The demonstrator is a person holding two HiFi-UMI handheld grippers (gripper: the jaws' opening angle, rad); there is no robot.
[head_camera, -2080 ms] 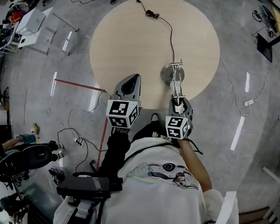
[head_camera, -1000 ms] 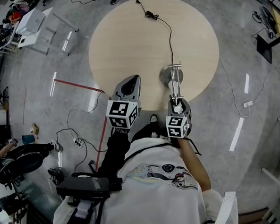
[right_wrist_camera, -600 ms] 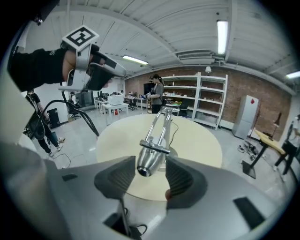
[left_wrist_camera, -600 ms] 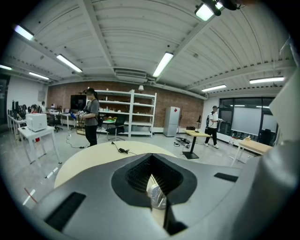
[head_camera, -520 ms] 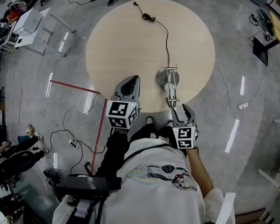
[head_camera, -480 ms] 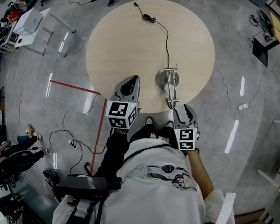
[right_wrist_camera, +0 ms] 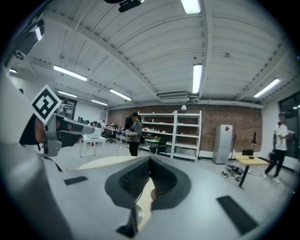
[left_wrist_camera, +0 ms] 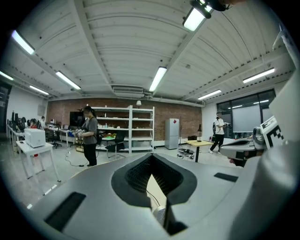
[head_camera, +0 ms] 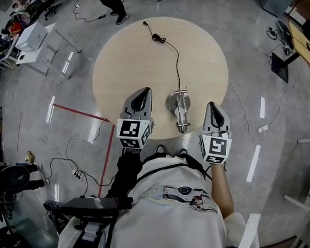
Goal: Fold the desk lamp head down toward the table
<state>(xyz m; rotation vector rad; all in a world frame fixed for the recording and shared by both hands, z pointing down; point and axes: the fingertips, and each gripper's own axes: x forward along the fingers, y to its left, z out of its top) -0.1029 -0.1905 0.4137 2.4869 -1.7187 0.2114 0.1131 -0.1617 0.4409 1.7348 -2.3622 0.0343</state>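
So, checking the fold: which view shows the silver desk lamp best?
Head view: the whole silver metal desk lamp, base to head, shows from above on the round wooden table. The two gripper views catch only a sliver of it.

Floor at my left: red tape line, white box on stand. Ahead: shelving, refrigerator, standing person.

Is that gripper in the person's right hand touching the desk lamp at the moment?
Apart. The head view shows bare table between the right gripper and the desk lamp, with the gripper's jaws shut on nothing.
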